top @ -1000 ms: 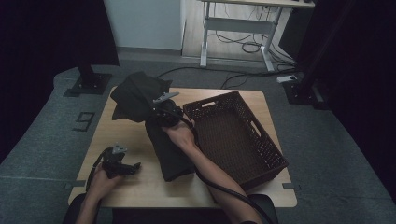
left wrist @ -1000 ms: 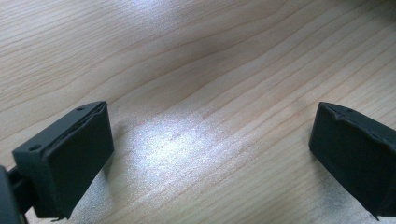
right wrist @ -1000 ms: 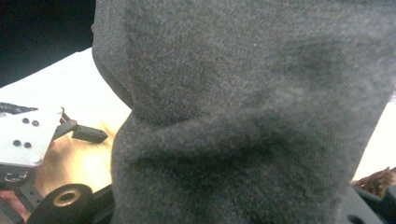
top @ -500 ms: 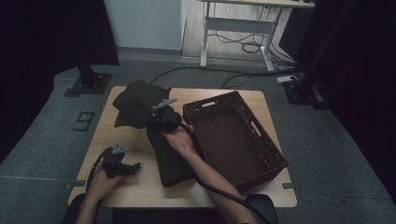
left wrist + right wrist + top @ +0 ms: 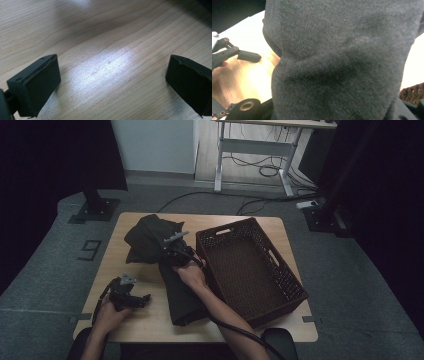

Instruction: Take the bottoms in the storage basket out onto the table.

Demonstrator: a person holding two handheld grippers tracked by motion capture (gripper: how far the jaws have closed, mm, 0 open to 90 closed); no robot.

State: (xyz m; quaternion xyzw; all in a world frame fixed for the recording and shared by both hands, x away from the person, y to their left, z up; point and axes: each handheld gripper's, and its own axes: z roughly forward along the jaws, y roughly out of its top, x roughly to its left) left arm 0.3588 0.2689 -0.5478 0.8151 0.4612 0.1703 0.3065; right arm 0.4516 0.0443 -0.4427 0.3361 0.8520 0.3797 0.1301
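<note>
The right gripper (image 5: 176,251), gripping the dark grey cloth (image 5: 150,240), sank toward the tabletop (image 5: 145,320) beside the brown basket (image 5: 287,285). The bunched upper part of the cloth, which had stood raised a second earlier, came down with it and settled lower and flatter over the far left of the tabletop. The hand behind the gripper drew slightly nearer to the basket's near left wall.

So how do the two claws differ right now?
The left claw lies low on the bare wooden table, jaws wide apart with nothing between them. The right claw is buried in the dark cloth beside the basket. Both are hand-held.
</note>
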